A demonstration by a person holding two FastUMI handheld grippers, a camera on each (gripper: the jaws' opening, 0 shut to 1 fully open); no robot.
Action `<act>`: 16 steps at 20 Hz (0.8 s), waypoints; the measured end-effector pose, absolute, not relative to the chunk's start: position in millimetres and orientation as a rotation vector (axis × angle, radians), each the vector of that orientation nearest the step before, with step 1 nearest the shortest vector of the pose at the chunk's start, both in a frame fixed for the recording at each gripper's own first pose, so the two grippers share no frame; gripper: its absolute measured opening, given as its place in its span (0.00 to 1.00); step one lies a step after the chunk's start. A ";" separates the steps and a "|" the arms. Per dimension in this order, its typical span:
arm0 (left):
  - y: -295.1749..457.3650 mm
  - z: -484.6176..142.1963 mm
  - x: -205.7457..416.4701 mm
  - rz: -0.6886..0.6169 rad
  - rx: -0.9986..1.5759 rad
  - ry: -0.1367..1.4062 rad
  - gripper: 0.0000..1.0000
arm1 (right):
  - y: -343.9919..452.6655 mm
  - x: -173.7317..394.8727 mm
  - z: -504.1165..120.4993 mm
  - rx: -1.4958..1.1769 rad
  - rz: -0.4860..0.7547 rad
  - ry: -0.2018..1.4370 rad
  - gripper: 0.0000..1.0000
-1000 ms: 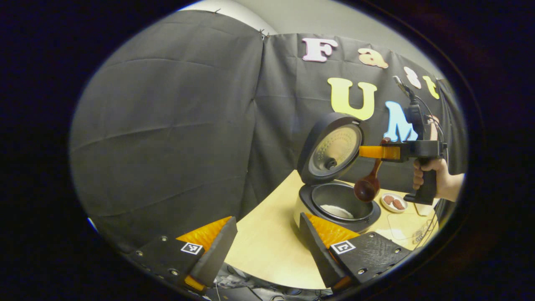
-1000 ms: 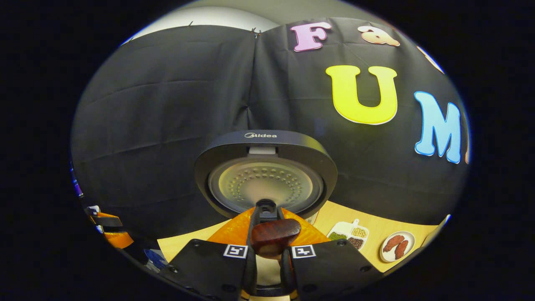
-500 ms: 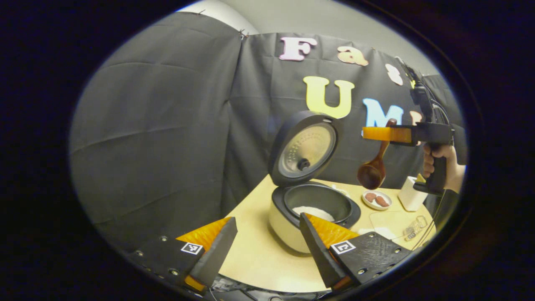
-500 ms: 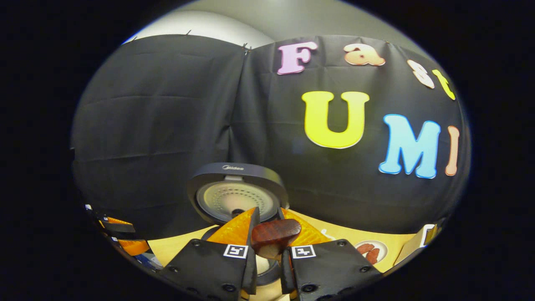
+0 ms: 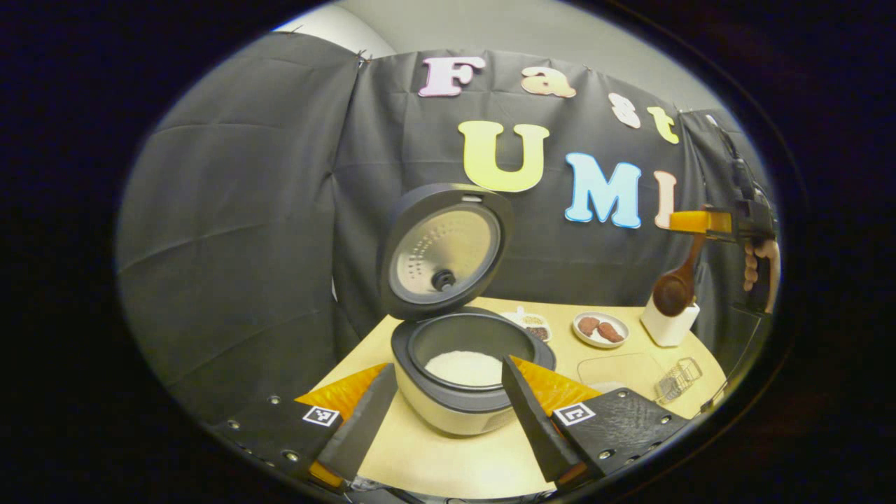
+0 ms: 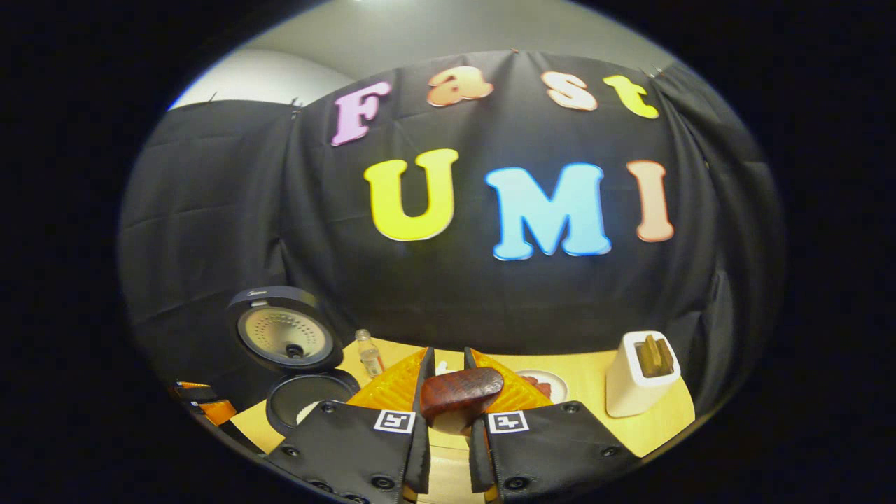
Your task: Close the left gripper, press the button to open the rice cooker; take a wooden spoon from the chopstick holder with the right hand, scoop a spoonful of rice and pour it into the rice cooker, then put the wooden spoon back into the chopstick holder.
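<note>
Fingers [image 6: 483, 392] of your right gripper [image 6: 448, 413] clamp the wooden spoon [image 6: 462, 393]; rice is in the rice cooker [image 5: 462, 378], so only the chopstick holder [image 6: 638, 374] ahead remains.

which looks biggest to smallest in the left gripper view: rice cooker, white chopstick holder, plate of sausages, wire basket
1. rice cooker, by far the largest, though it is also nearest the camera.
2. white chopstick holder.
3. plate of sausages, close to the holder in extent, so that order is unsure.
4. wire basket, smallest.
</note>
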State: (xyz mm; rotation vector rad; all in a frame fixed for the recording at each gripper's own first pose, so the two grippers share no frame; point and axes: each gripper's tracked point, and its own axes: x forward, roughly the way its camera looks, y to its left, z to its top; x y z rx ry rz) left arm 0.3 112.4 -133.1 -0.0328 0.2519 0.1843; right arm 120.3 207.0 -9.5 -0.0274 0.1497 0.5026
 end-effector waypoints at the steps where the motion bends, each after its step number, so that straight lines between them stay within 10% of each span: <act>1: 103.7 -130.3 0.9 0.198 -0.046 0.246 0.94 | 183.0 127.1 -12.6 0.007 0.469 0.174 0.24; 16: -4.8 -132.0 -50.3 0.384 -0.114 0.271 0.94 | 10.8 172.3 -150.8 0.452 0.249 0.525 0.24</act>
